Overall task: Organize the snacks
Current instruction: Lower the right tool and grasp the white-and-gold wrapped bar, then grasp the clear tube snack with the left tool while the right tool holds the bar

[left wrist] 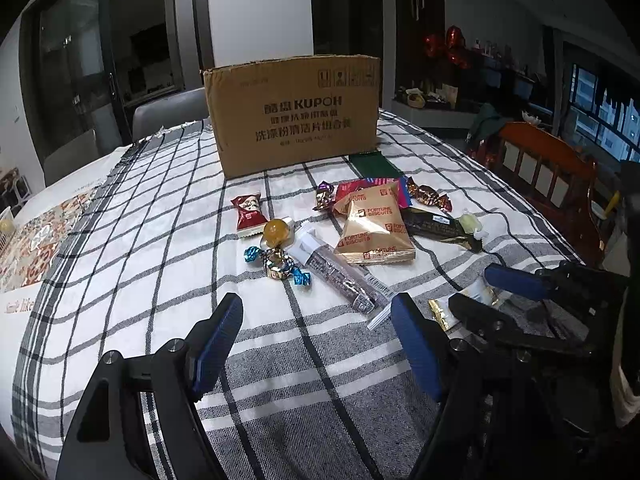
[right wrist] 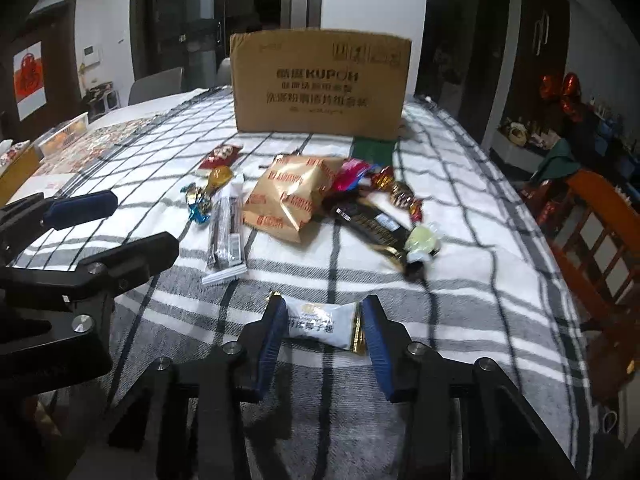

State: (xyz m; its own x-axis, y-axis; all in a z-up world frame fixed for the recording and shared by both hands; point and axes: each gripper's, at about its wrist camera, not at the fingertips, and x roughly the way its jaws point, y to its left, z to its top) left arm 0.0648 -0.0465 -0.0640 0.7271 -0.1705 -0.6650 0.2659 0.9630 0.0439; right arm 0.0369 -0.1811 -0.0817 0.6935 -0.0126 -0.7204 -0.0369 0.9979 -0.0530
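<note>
A pile of snacks lies on the checked tablecloth [left wrist: 132,248] before a brown KUPOH cardboard box [left wrist: 294,116], also in the right wrist view [right wrist: 320,84]. The pile holds a gold Fortune Biscuits bag [left wrist: 370,232], a red packet [left wrist: 248,214], a long clear bar [left wrist: 336,276], a dark bar [left wrist: 438,226] and wrapped candies. My left gripper [left wrist: 316,332] is open and empty, low over the cloth near the pile. My right gripper [right wrist: 325,326] has its jaws around a white candy packet with gold ends [right wrist: 324,324], which lies on the cloth; the pads touch its ends.
A green packet [left wrist: 374,164] lies next to the box. A wooden chair [left wrist: 548,172] stands at the table's right edge. A patterned mat [left wrist: 36,240] and a basket [left wrist: 6,228] are at the left. A grey chair back [left wrist: 168,112] is behind the table.
</note>
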